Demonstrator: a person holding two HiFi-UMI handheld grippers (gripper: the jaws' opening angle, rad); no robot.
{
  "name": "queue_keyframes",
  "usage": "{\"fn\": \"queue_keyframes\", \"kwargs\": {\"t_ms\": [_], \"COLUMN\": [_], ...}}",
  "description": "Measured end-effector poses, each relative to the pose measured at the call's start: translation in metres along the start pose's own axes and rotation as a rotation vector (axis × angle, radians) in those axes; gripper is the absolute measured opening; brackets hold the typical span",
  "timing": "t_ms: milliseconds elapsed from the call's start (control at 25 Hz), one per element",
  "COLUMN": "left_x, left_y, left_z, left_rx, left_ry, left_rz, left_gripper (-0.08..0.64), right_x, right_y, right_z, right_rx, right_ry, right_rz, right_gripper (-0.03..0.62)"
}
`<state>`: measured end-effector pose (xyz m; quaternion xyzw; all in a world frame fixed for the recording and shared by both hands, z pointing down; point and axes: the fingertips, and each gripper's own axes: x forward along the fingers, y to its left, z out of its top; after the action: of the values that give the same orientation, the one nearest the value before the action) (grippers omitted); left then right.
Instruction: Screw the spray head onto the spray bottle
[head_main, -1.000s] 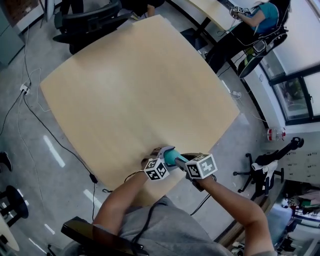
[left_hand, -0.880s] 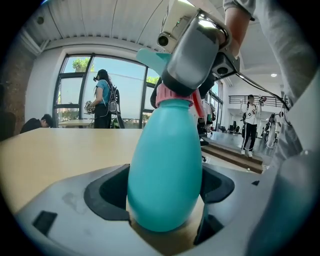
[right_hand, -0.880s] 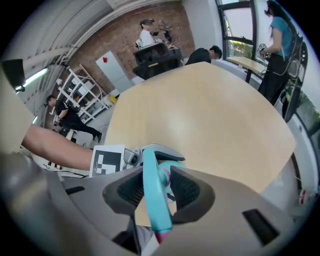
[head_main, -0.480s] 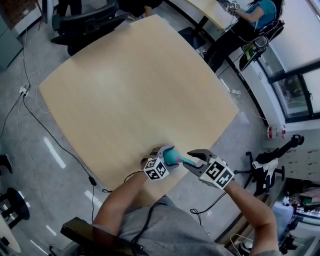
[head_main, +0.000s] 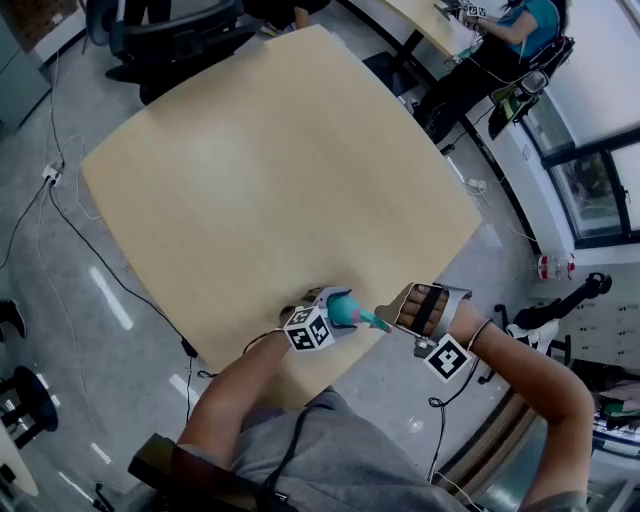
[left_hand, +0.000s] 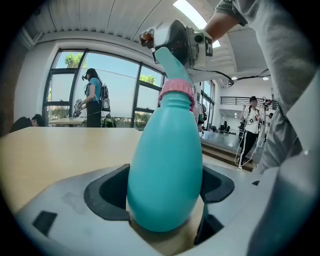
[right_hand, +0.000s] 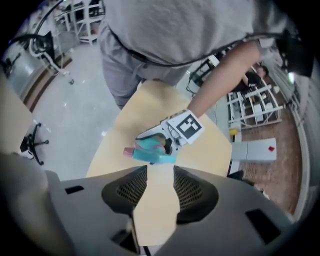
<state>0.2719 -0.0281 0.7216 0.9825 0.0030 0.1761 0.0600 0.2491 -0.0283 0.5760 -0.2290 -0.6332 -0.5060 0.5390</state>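
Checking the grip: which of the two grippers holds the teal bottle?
The left gripper: its jaws clamp the teal plastic spray bottle, while the right gripper has its jaws apart, empty.

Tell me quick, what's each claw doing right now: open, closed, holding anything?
Left claw: closed on the teal spray bottle.
Right claw: open, nothing between its jaws.

Plenty of bare room across the table (head_main: 270, 170), from the middle out to the far edge, with only a chair (head_main: 175, 45) beyond it. Tight at the near corner: bottle (head_main: 345, 310) clamped in the left gripper (left_hand: 165, 197), nozzle end toward the right gripper (right_hand: 160, 175), a narrow gap left between them. Clear passage between the right gripper's parted jaws.
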Motion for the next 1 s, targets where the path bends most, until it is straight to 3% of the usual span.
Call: {"fn": "queue_keyframes", "kwargs": {"t_ms": [200,360,520,720,880,920,1000], "left_x": [0.001,0.0,-0.001,0.001,0.0,0.0,-0.001], "left_y": [0.002,0.002,0.002,0.0,0.002,0.002,0.001], "left_z": [0.0,0.0,0.0,0.0,0.0,0.0,0.001], "left_rx": [-0.01,-0.019,-0.013,-0.012,-0.015,-0.015,-0.014], "left_ry": [-0.004,-0.007,-0.007,-0.003,-0.005,-0.005,-0.006], "left_rz": [-0.004,-0.007,-0.011,-0.012,-0.005,-0.004,-0.001], "left_gripper": [0.39,0.39,0.39,0.39,0.39,0.39,0.39], "right_x": [0.006,0.003,0.008,0.009,0.003,0.001,-0.005], "right_y": [0.007,0.01,0.005,-0.001,-0.009,-0.016,-0.031], "right_z": [0.015,-0.009,-0.003,0.009,-0.004,-0.011,-0.018], "right_rx": [-0.165,-0.202,-0.216,0.122,0.287,0.371,0.644], "right_ry": [-0.057,-0.021,-0.055,-0.15,-0.095,-0.076,-0.083], "right_rz": [0.021,0.054,0.056,0.14,0.156,0.132,0.092], "right_gripper": [0.149,0.149,0.149,0.147,0.147,0.147,0.147]}}
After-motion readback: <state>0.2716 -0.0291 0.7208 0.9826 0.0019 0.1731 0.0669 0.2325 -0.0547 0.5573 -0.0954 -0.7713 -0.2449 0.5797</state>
